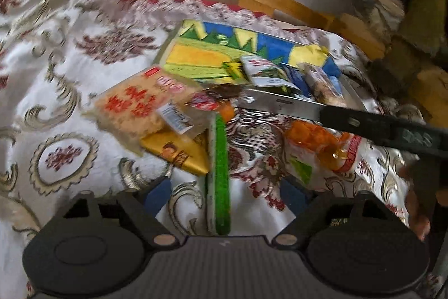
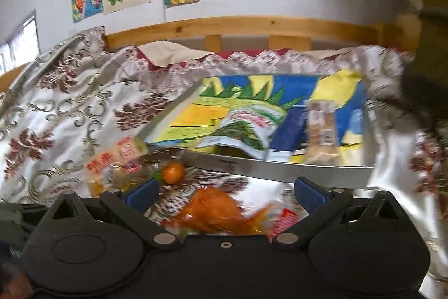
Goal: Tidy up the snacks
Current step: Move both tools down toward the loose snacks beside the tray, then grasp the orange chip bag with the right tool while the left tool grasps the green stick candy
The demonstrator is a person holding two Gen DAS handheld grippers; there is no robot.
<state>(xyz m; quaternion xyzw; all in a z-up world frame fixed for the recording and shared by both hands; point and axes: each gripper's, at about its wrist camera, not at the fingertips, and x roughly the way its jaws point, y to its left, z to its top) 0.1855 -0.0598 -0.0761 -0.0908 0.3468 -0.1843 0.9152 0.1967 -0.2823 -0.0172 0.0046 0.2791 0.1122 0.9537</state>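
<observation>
Snacks are lying half sorted on a patterned bedspread (image 1: 84,52) as a person is working a handheld gripper in each hand. Farthest left, a clear pack with red lettering (image 1: 131,105) is sitting on the cloth, partly covering a yellow packet (image 1: 179,153). Just beside them, a long green stick pack (image 1: 221,173) is running lengthwise away from the left gripper (image 1: 224,198), its far end pointing toward the metal tray (image 1: 280,102); the blue pads are standing spread to either side of its near end and, as far as the blur allows, are not pinching it. Beyond, the tray, lined with a bright drawing, is already holding a white-and-green pouch (image 1: 266,72), a dark blue pack and a clear pack of biscuits (image 1: 324,86). To the right, an orange-filled bag (image 1: 316,145) is resting on the cloth beneath the right gripper (image 2: 225,192), whose fingers are likewise spread wide and gripping nothing. A small orange fruit (image 2: 173,172) is waiting just outside the tray's front rim. Judging by this spread, roughly half the job is remaining.
</observation>
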